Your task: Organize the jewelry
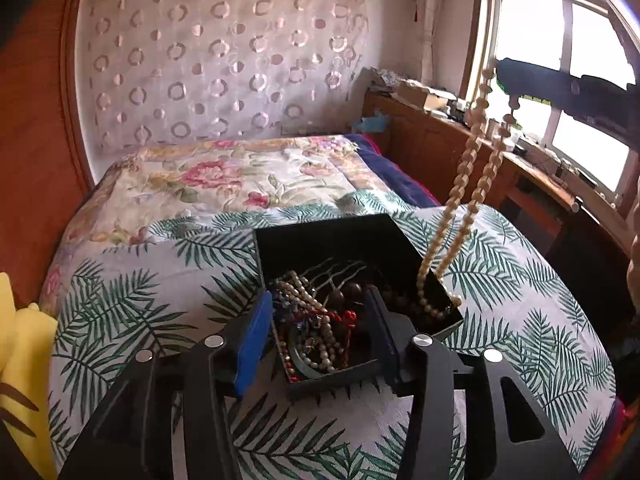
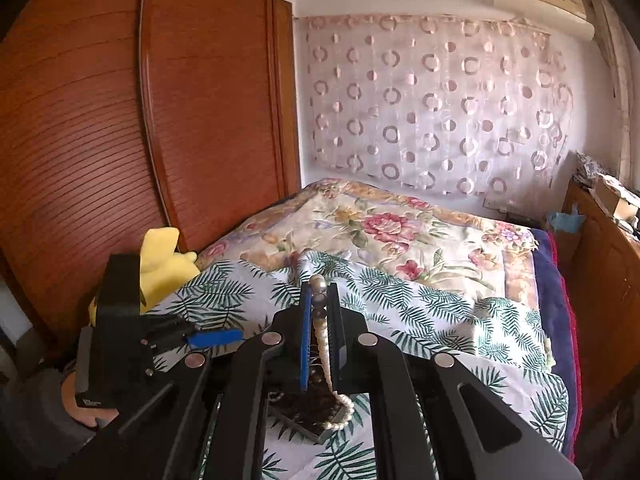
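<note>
A black jewelry box (image 1: 320, 236) sits open on the palm-leaf bedspread, filled with tangled necklaces and beads (image 1: 316, 320). My left gripper (image 1: 320, 320) is open, its fingers astride the near part of the box. My right gripper (image 2: 319, 292) is shut on a cream pearl necklace (image 2: 322, 344) and holds it high; the strand hangs down into the box (image 2: 308, 412). In the left wrist view the necklace (image 1: 468, 168) dangles from the right gripper (image 1: 560, 88) at upper right, with its lower loop over the box's right edge.
The bed has a palm-leaf sheet (image 1: 500, 280) and a floral quilt (image 1: 240, 176) beyond. A yellow plush toy (image 2: 164, 264) lies at the bed's left. A wooden wardrobe (image 2: 120, 120) stands left, a wooden shelf (image 1: 460, 132) and window right.
</note>
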